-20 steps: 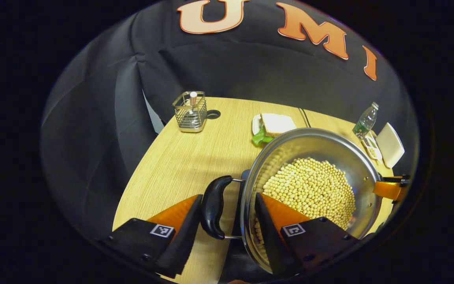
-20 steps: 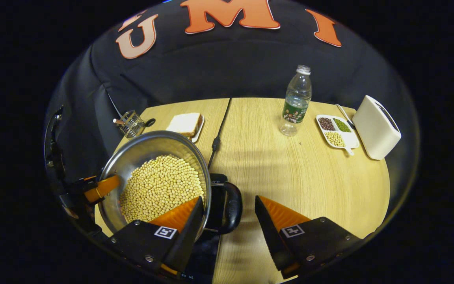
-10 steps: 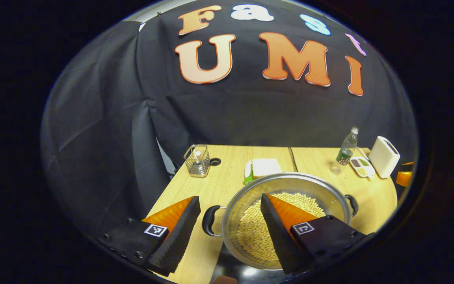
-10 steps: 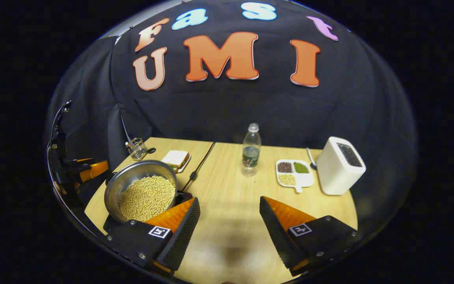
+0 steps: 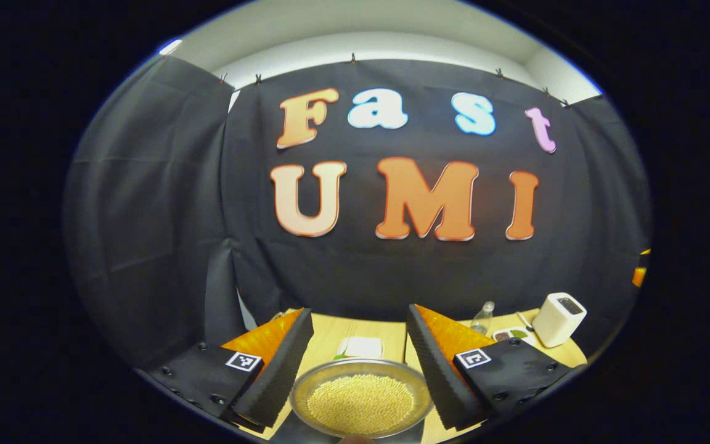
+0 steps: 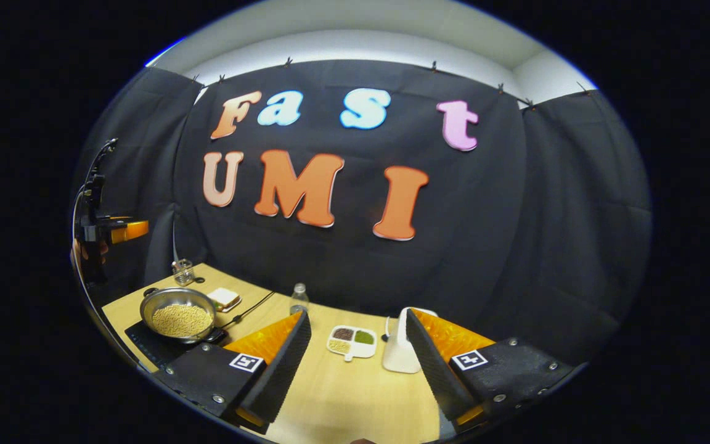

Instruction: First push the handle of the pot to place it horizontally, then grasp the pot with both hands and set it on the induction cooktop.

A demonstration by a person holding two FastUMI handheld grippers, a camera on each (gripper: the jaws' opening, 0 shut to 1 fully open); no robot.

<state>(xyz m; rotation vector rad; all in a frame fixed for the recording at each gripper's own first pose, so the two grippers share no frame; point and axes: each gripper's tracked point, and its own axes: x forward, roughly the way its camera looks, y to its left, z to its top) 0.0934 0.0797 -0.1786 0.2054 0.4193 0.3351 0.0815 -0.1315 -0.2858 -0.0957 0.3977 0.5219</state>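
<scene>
Left gripper view looks across the booth from above the table, with the left gripper [image 5: 360, 345] spread wide and nothing between its fingers. The pot [image 5: 361, 398], full of pale beans, lies below and ahead of that gap, near the bottom of the view, on a dark slab that is probably the induction cooktop [image 5: 287, 430]; its handles are hidden here behind the fingers. Beyond it on the wooden table [image 5: 330, 330] are a sandwich plate [image 5: 358, 347], a water bottle [image 5: 483, 317] and a white toaster [image 5: 557, 319]. Right gripper view shows the right gripper [image 6: 358, 348] just as wide apart and empty, high over the table's near edge. From here the pot [image 6: 179, 314] lies well off to the left, resting on the black cooktop [image 6: 145, 345], with one handle [image 6: 150, 290] showing at its far-left rim. The left gripper [image 6: 118, 231], held in a hand, hangs above that side. Judging by this layout, the pot is already placed, and the left gripper is the nearer one to it.
</scene>
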